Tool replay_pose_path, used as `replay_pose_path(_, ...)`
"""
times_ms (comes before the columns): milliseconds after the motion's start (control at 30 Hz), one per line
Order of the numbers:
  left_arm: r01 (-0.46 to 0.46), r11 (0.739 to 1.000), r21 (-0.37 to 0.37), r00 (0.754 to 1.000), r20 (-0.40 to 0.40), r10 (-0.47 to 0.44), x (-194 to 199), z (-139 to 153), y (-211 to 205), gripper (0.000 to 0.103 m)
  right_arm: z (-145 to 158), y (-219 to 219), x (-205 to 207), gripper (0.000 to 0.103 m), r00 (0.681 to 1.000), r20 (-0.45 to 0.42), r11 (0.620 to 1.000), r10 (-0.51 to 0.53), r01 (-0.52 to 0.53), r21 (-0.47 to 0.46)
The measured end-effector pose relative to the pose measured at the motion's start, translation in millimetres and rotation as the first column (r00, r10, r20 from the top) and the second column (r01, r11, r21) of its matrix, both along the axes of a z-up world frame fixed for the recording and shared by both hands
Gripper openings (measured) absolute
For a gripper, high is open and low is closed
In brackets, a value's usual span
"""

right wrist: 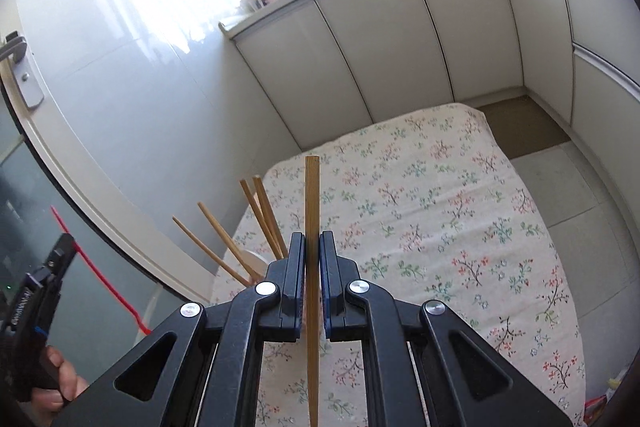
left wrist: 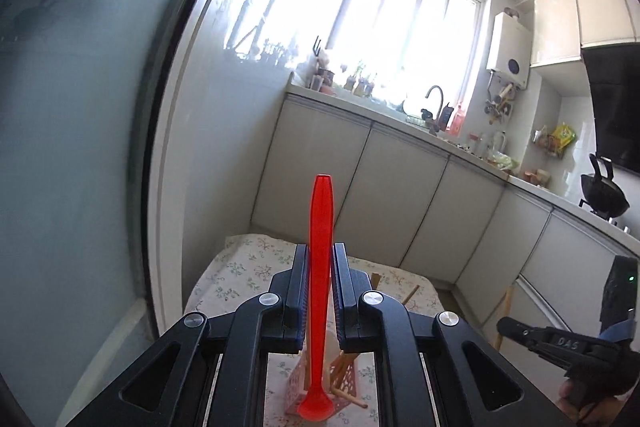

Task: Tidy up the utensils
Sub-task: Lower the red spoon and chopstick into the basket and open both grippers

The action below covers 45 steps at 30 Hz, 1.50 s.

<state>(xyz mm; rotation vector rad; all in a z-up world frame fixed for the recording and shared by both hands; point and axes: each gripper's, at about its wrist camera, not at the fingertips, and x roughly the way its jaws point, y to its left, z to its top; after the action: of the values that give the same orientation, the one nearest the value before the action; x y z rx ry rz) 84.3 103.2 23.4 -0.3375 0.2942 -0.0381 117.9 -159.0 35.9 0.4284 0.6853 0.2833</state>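
**Both grippers clamped on a utensil above the flowered table**

Left gripper [left wrist: 320, 259]: closed on a red spoon [left wrist: 320, 267], held upright between the two fingers. Handle pointing to 12 o'clock, round bowl of the spoon down at 6 o'clock, just above or inside a pink perforated holder [left wrist: 344, 383]; cannot tell whether touching. Inside this holder, some wooden chopsticks [left wrist: 346, 373] leaning toward 2 o'clock.

Right gripper [right wrist: 312, 247]: closed on a single wooden chopstick [right wrist: 312, 195], also upright, thick end at 12 o'clock, thin end running down to 6 o'clock over the flowered tablecloth [right wrist: 440, 227].

In the right wrist view, at 10 o'clock from the fingers, four more chopsticks [right wrist: 256, 211] standing tilted, fanned out toward the wall; container below them hidden by the gripper. At 8 o'clock, near the picture's edge, the other gripper with the red spoon seen as a thin line.

Behind the table, white cabinet doors [right wrist: 400, 47] below a counter.
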Motion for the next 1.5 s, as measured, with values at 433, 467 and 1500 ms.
replay_pose_path(433,0.045,0.999,-0.021,0.999,-0.028,-0.045,75.2,-58.8,-18.0,0.01,1.0,11.9,49.3,0.007,0.995,0.09,0.996,-0.04,0.032,0.079)
replay_pose_path(467,0.048,0.999,-0.021,0.998,-0.035,-0.049,79.2,-63.4,-18.5,0.01,0.0,11.7,52.2,0.007,0.994,0.1,0.996,-0.047,0.039,0.081)
replay_pose_path(1500,-0.014,1.0,-0.019,0.941,-0.339,0.007,74.6,-81.1,12.4,0.038,-27.0,121.3,89.3,0.007,0.949,0.295,0.975,0.116,-0.052,-0.216)
